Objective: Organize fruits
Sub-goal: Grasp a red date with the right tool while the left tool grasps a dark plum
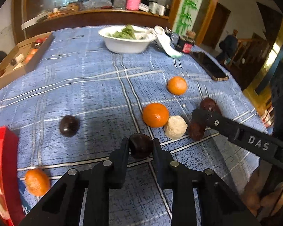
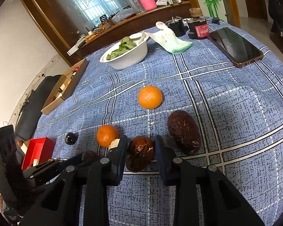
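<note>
Blue plaid tablecloth bears oranges, white bowl, phone.

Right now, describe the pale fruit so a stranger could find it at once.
On the blue plaid tablecloth, look nearer than the white bowl. The pale fruit touches an orange. It alone is cream-coloured and rough among oranges and dark fruits.

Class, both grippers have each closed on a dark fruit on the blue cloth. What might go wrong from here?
1. The left gripper pinches a small round dark fruit at its fingertips; it may pop out.
2. The right gripper could nudge the pale ball and orange beside its brown fruit.
</note>
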{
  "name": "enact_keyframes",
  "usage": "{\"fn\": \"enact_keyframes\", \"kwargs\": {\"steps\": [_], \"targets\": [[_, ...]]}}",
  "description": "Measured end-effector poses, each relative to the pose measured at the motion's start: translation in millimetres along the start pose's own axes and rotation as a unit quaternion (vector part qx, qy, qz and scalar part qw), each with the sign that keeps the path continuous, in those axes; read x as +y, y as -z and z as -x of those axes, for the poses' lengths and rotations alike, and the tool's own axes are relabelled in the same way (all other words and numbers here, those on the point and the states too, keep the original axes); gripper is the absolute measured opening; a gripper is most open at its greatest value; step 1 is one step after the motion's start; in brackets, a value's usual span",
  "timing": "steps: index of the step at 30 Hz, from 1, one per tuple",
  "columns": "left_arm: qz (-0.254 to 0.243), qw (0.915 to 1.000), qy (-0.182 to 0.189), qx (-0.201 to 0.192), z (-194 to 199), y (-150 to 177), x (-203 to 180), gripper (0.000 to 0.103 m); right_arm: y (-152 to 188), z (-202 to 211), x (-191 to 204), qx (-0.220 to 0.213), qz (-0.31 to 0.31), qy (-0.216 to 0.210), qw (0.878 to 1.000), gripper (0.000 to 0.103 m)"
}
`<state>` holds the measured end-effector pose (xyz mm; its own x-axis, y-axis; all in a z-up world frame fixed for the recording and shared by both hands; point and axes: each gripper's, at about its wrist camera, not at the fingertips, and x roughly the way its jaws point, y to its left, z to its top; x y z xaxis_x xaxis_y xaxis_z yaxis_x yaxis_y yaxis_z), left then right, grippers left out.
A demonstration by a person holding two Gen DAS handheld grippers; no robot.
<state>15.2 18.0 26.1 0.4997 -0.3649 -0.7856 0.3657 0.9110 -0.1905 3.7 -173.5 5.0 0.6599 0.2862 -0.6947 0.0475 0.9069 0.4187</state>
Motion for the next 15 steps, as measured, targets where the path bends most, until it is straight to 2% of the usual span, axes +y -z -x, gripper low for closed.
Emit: {"fn": "enact_keyframes", "kwargs": {"steps": [2,6,10,15], "targets": [[0.017,0.9998,0.003,-0.010,12,2,8,0.024,0,1,1,-0.001,0.000,-0.011,1.000,0.027],[0.066,0.9972,0.013,-0.034,49,15,36,0.024,0,6,0,-0.003,-0.015,-0.070,0.997,0.028],[0.110,0.9923,0.002,-0.057,84,30,71,0.024,1,7,2,0.006,-0.024,-0.112,0.993,0.028],[0.163,0.9821,-0.030,-0.089,127,52,122,0.025,5,12,21,0.014,-0.021,-0.118,0.993,0.028]]}}
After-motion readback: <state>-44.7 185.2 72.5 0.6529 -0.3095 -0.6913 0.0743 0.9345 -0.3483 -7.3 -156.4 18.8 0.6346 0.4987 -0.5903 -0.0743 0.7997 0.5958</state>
